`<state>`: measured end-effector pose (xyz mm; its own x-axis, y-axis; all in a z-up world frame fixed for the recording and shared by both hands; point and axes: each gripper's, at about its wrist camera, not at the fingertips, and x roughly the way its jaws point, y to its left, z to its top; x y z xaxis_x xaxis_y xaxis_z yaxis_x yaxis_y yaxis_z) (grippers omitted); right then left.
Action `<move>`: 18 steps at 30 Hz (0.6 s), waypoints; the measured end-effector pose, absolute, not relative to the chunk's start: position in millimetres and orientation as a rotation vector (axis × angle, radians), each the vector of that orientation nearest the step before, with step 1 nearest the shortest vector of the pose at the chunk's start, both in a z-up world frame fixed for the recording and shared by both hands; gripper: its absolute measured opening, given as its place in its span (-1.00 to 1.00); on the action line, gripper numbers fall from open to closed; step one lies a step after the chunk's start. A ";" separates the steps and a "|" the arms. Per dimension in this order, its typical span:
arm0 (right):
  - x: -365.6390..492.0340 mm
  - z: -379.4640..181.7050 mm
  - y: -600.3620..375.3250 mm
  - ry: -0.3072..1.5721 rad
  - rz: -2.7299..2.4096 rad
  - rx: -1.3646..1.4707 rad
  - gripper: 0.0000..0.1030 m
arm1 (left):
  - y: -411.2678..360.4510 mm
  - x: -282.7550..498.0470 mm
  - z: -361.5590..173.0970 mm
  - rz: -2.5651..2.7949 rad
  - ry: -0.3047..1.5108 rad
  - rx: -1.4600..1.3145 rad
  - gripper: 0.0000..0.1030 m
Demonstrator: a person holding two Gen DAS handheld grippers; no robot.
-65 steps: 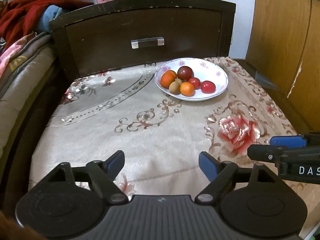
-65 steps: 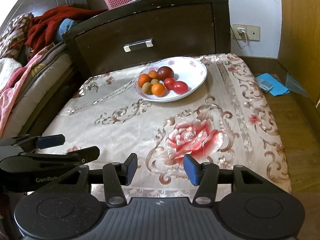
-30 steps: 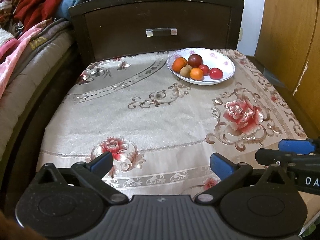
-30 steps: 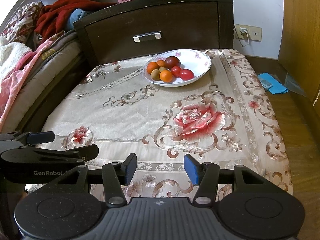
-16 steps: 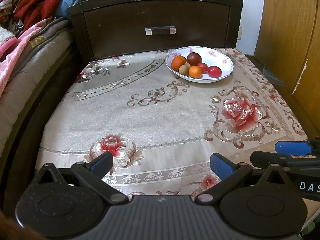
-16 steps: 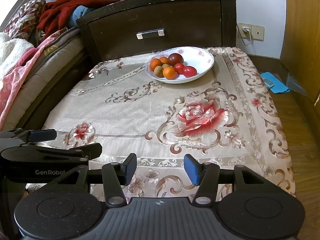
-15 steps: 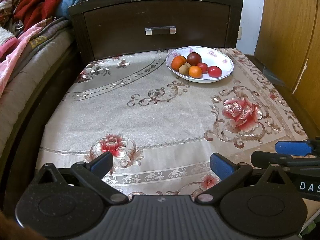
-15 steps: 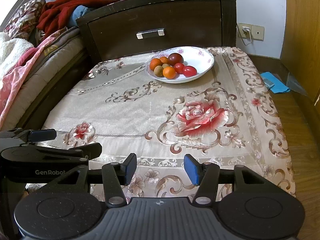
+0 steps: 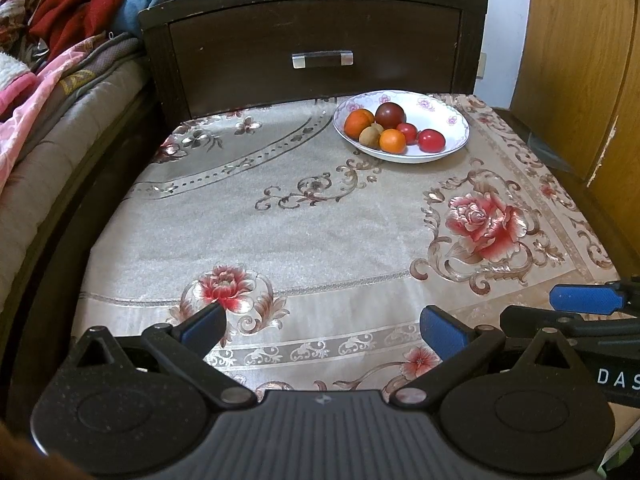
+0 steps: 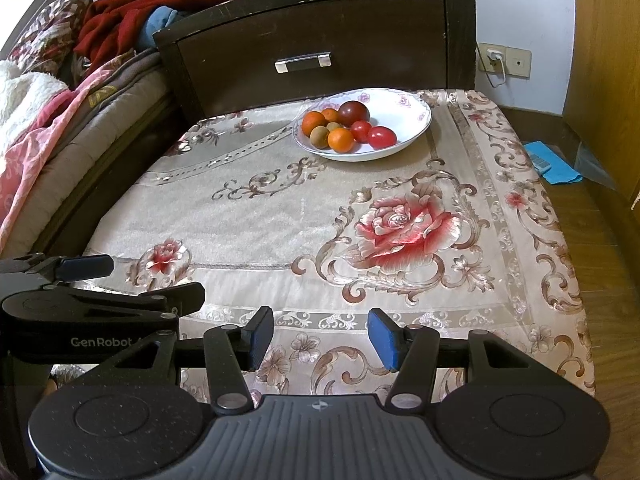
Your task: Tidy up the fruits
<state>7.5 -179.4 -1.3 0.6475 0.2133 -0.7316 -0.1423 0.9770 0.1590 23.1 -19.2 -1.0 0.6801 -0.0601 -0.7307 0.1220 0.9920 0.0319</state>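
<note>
A white flowered bowl [image 9: 448, 114] [image 10: 408, 110] sits at the far right of the cloth-covered table [image 9: 320, 216] [image 10: 280, 208]. It holds several fruits: oranges [image 9: 393, 141] [image 10: 341, 139], red tomatoes [image 9: 431, 141] [image 10: 382, 137], a dark plum [image 9: 390, 115] [image 10: 354, 113] and brown kiwis [image 9: 370, 136] [image 10: 320, 136]. My left gripper [image 9: 322, 328] hangs open over the near table edge with nothing between its fingers. My right gripper [image 10: 320, 334] is likewise open and empty, far from the bowl. Each gripper shows at the side of the other's view.
A dark wooden drawer cabinet [image 9: 316, 46] [image 10: 312, 40] stands right behind the table. Bedding and a red blanket [image 9: 80, 4] [image 10: 120, 16] lie to the left. A wooden wardrobe [image 9: 580, 60] is on the right. A blue item [image 10: 554, 164] lies on the floor.
Both grippers have drawn back from the bowl toward the near table edge over the last two seconds, then nearly stopped. The left gripper's fingers have spread wider. The fruits have not moved.
</note>
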 end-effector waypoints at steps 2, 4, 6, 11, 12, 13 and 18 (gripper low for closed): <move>7.4 -1.4 -179.3 0.842 0.202 0.089 -0.07 | -19.0 23.2 -1.1 -0.103 0.817 0.080 1.00; 7.4 -1.6 -179.2 0.842 0.202 0.090 -0.07 | -18.9 23.2 -1.1 -0.103 0.817 0.080 1.00; 7.4 -1.6 -179.1 0.842 0.202 0.090 -0.07 | -19.1 23.2 -1.1 -0.103 0.817 0.080 1.00; 7.4 -1.7 -179.2 0.842 0.202 0.090 -0.07 | -19.2 23.1 -1.0 -0.103 0.816 0.081 1.00; 7.4 -1.7 -179.3 0.842 0.202 0.090 -0.07 | -19.3 23.2 -0.9 -0.103 0.814 0.082 1.00; 7.0 -1.8 -178.9 0.841 0.202 0.091 -0.07 | -19.3 23.0 -0.8 -0.103 0.812 0.083 1.00; 7.6 -1.5 -178.3 0.838 0.197 0.094 -0.06 | -18.1 22.6 0.1 -0.093 0.803 0.086 1.00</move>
